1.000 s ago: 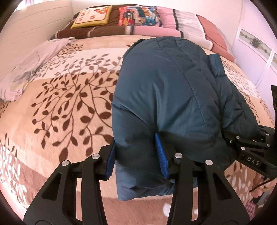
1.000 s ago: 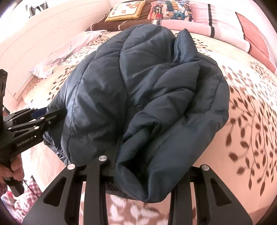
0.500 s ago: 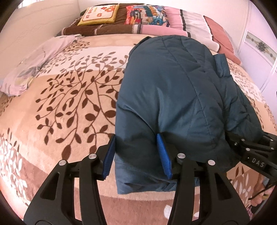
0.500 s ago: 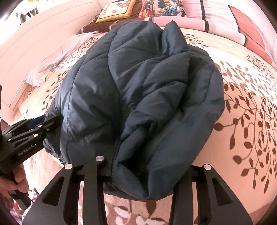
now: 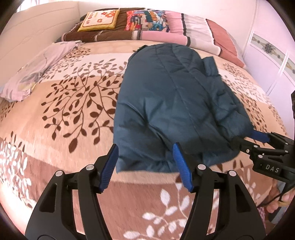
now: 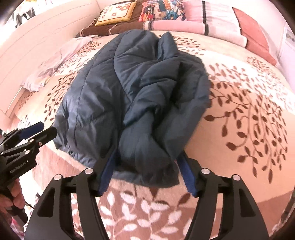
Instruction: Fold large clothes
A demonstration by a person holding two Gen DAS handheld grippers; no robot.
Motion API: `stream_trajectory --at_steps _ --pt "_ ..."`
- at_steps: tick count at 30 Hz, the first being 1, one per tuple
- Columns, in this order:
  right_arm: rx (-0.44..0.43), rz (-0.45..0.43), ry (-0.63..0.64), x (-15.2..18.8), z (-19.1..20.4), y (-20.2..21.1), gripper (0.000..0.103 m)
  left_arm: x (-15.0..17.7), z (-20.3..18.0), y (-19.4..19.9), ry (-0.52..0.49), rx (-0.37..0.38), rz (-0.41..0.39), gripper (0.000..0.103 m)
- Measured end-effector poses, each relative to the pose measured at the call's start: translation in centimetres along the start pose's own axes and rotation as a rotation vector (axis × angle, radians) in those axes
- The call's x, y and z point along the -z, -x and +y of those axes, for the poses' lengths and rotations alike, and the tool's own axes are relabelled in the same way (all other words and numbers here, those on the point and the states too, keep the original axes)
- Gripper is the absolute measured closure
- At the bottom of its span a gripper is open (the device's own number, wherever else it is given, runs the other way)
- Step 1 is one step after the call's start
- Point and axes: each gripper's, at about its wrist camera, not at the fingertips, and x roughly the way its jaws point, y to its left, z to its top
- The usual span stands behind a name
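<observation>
A: Left hand-held gripper (image 5: 145,164), lower centre of the left wrist view. State?

B: Fingers spread, blue pads (image 5: 108,167) exposed. The near hem of the jacket (image 5: 177,110) sits between the tips, not pinched; the jacket's lower left corner lies just beside the left pad.

A: Right hand-held gripper (image 6: 147,173)?

B: Also spread. Lower centre of the right wrist view, blue pads visible on both sides of the jacket's bunched near end (image 6: 147,147). Whether the pads touch the fabric, cannot tell; the picture is blurred there.

A: Jacket position?

B: Dark teal, quilted, lying folded on the bed (image 5: 60,114), centre of both views, running from the near edge toward the pillows. In the right wrist view the top layer is rumpled, with a fold standing up at the upper centre.

A: Surroundings?

B: Beige blanket with brown leaf print. Yellow cushion (image 5: 99,19) and patterned cushion (image 5: 147,17) at the upper centre, pink striped bedding (image 5: 195,25) at upper right, a pale lilac cloth (image 5: 36,72) at upper left.
</observation>
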Motion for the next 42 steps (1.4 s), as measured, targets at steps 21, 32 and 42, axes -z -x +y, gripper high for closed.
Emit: stream_trajectory --at_steps 21,32,42 --pt "0.015 0.015 -0.011 6.5 0.6 4.3 0.035 7.8 -0.7 5.6 0.003 0.048 0.043 0.033" --pt "-0.107 -0.119 -0.116 2.0 -1.7 5.8 0.093 10.6 0.6 3.9 0.08 0.069 0.102 0.033" --pt "-0.134 -0.069 -0.105 -5.8 0.6 -0.4 0.093 10.5 1.6 2.7 0.11 0.085 0.124 0.033"
